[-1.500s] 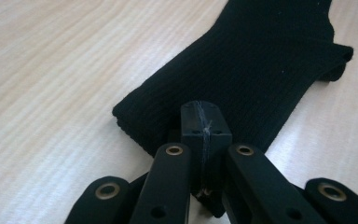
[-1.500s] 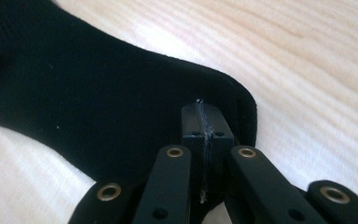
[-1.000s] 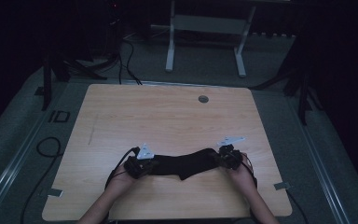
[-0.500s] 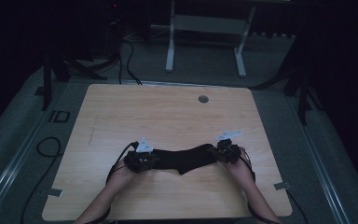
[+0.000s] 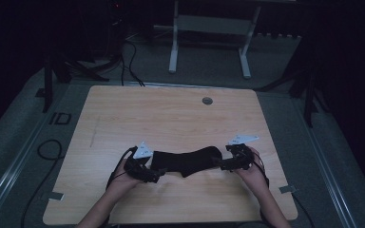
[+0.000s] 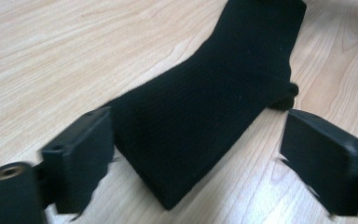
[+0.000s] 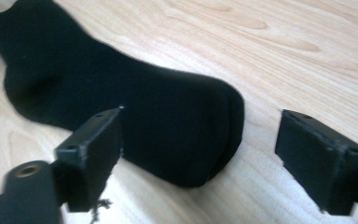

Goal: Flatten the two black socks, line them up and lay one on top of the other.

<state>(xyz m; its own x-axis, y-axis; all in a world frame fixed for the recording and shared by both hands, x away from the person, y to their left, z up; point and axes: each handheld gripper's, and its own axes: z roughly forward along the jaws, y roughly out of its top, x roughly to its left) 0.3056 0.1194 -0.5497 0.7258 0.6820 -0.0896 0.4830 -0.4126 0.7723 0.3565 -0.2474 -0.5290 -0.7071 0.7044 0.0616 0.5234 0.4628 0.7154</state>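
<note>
A black sock [image 5: 185, 160] lies flat on the wooden table [image 5: 171, 114] near its front edge, stretched left to right between my two grippers. My left gripper [image 5: 154, 173] stands at the sock's cuff end [image 6: 205, 116]. Its jaws have just been opening and are wide apart now, with the cuff lying loose between them, clear of both pads. My right gripper [image 5: 221, 164] stands at the toe end [image 7: 182, 135]. Its jaws have also just been opening, and the toe lies between them untouched. In the gripper views the left gripper [image 6: 198, 130] and the right gripper [image 7: 203, 123] both look down along the sock.
A small round grommet [image 5: 207, 100] sits in the tabletop at the back middle. Beyond the table stands a white frame [image 5: 209, 28] on the dark floor. Cables [image 5: 47, 147] lie on the floor to the left. Bare wood stretches behind the sock.
Both grippers were shut on the ends of the sock and have opened, letting it go. The right hand has lifted slightly.
</note>
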